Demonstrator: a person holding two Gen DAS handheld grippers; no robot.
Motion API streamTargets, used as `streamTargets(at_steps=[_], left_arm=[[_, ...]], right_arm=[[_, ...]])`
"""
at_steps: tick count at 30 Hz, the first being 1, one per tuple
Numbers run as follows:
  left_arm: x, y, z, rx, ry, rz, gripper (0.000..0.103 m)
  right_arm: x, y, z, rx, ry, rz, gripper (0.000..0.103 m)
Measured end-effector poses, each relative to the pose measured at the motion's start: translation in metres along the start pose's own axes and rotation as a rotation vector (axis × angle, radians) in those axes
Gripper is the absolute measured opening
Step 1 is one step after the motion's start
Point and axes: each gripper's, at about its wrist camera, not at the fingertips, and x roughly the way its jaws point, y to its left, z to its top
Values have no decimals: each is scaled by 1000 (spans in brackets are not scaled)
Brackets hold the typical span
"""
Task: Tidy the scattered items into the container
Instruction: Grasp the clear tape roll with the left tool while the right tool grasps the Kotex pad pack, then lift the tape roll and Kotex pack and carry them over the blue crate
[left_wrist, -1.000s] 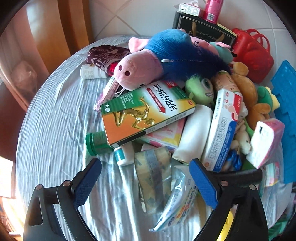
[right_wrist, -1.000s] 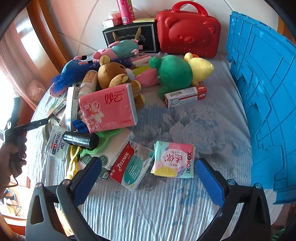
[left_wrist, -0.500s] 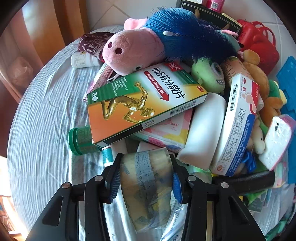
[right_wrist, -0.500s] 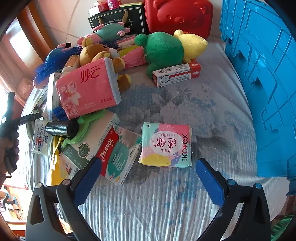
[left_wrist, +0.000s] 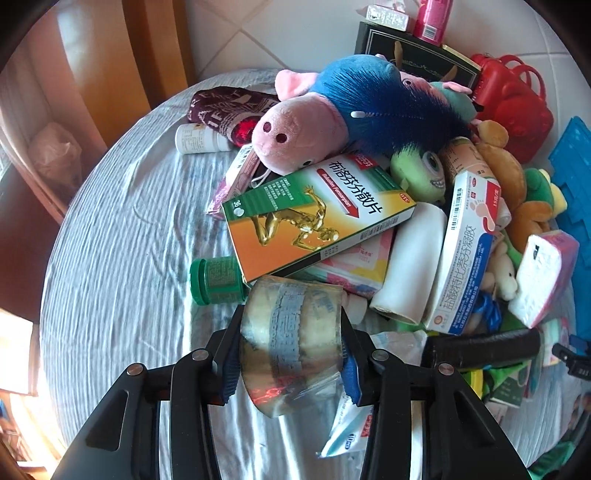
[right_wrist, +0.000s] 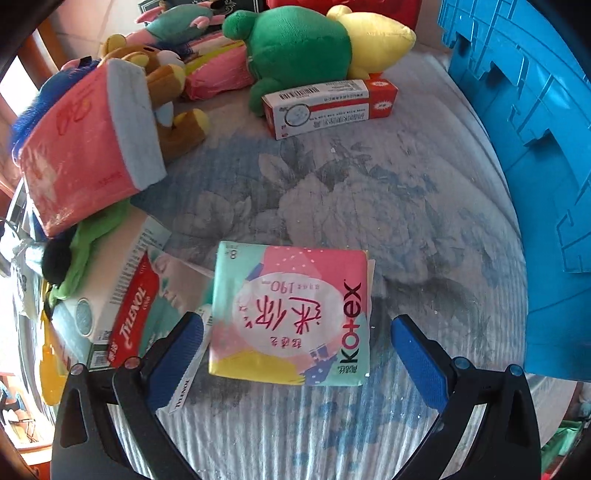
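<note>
Now, left gripper (left_wrist: 290, 354): clamped on a roll of clear tape (left_wrist: 291, 343), blue pads pressed against both flat sides of the roll.
Tape roll: at the near edge of the heap, tilted, with a green-capped bottle (left_wrist: 218, 280) just beside it to the left and a white-and-blue sachet (left_wrist: 349, 424) lying partly under it.
Heap in the left view: a green-and-orange medicine box (left_wrist: 317, 221) rests on top of a pink packet (left_wrist: 358, 266); a pink pig plush with a blue body (left_wrist: 332, 110) lies behind the box; a white-and-blue carton (left_wrist: 465, 251) leans at the right beside a white roll (left_wrist: 413, 262).
Right gripper (right_wrist: 295, 354): jaws wide apart, nothing pressed between them.
Kotex pack (right_wrist: 291, 314): flat on the cloth, between the two blue pads; it sits close to the left pad and clear of the right one.
Tylenol box (right_wrist: 133, 317): just left of the Kotex pack, partly under the left finger.
Pink tissue pack (right_wrist: 85, 147): propped up at the left on the pile.
Green frog plush (right_wrist: 303, 48): at the back, with a red-and-white box (right_wrist: 328, 107) in front of it.
Container (right_wrist: 535, 166): blue crate along the right edge of the bed cloth (right_wrist: 369, 192), well apart from the heap.
</note>
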Motion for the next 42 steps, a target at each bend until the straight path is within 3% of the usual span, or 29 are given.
streamTargets(at_steps=[7, 8, 9, 10, 23, 42], left_arm=[[-2, 6, -3, -7, 3, 20, 43], [-3, 7, -3, -11, 2, 21, 43], [-4, 8, -3, -16, 1, 20, 42], [-5, 9, -2, -20, -2, 20, 42], [-39, 16, 5, -35, -61, 21, 42], [-135, 10, 2, -66, -197, 51, 42]], right_arm=[[17, -1, 4, -4, 34, 24, 103], [17, -1, 5, -3, 34, 30, 100], [16, -1, 5, 0, 37, 38, 83], [15, -1, 5, 0, 41, 42, 79], [-29, 1, 5, -24, -16, 75, 78], [-158, 7, 28, -102, -213, 145, 78]])
